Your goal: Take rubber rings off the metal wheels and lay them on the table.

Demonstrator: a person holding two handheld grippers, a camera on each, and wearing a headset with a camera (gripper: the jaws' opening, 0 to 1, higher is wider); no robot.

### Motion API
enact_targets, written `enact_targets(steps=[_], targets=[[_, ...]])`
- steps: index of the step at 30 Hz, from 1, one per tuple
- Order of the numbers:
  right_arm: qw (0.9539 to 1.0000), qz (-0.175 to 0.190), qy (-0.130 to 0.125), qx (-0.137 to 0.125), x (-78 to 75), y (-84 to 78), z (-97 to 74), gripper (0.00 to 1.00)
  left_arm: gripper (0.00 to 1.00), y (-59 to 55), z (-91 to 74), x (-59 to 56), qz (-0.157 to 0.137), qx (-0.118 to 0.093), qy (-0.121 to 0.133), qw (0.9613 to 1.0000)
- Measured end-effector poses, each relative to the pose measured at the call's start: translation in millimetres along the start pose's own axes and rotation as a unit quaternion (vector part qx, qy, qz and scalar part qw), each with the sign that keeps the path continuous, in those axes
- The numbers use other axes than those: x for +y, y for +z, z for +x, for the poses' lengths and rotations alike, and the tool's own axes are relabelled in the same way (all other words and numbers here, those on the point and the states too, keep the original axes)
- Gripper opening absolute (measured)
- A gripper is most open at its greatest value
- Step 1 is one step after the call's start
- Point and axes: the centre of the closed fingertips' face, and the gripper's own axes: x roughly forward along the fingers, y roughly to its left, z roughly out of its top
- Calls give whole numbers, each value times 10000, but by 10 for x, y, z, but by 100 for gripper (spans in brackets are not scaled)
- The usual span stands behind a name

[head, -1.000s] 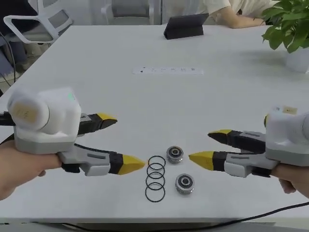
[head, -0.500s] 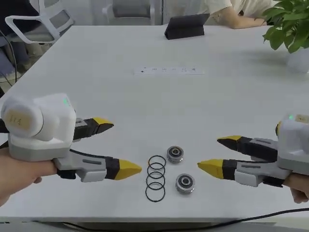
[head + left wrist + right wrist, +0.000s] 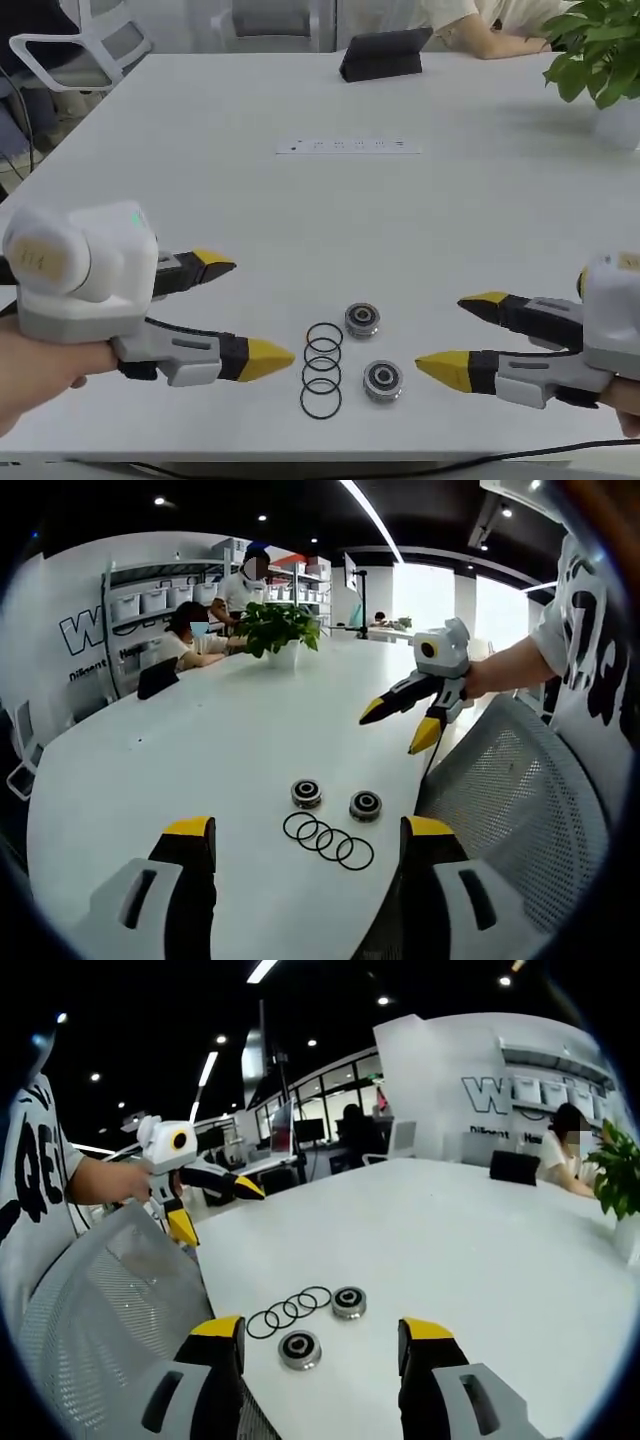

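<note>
**Rings on the table, both grippers hanging open**

We're at a big white table point(image 3: 330, 220) in an open office. At the far end a black tablet stand point(image 3: 385, 55) sits next to a person's arm point(image 3: 480, 30). There's a leafy plant point(image 3: 598, 50) in a white pot point(image 3: 615, 120) at the far right corner. A flush socket strip point(image 3: 348, 147) is set into the tabletop around the middle, and an office chair point(image 3: 70, 50) stands off the far left corner. In the left gripper view we can make out shelving point(image 3: 140, 600) with white bins along the wall, but we can't tell what's in them. There's also a grey mesh chair back point(image 3: 510, 810) at the near edge of the table.

The left gripper point(image 3: 255, 308) hangs over the near left of the table. Its yellow-tipped jaws are spread wide, with only air between them. The right gripper point(image 3: 447, 333) mirrors it on the near right, jaws just as far apart and also gripping nothing. They point at each other across the parts, and each stops short of them.

The task stuff sits between them near the front edge. Four black rubber rings point(image 3: 322, 368) lie flat on the table in a short near-to-far chain, each touching or overlapping the next. Just right of the chain are the two metal wheels, also lying flat. The far wheel point(image 3: 362, 318) is beside the far end of the rings, and the near wheel point(image 3: 383, 379) is beside the near end. The two wheels are close but not touching.
</note>
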Motion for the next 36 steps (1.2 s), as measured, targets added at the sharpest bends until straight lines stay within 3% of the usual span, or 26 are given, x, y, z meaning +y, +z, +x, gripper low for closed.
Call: enact_targets(steps=[9, 36], targets=[[10000, -37, 10, 71, -3, -68, -31, 63, 73, -61, -16, 5, -17, 59, 5, 10000], [9993, -234, -5, 294, 1, -222, -89, 65, 73, -102, -3, 6, 1, 130, -14, 9999]])
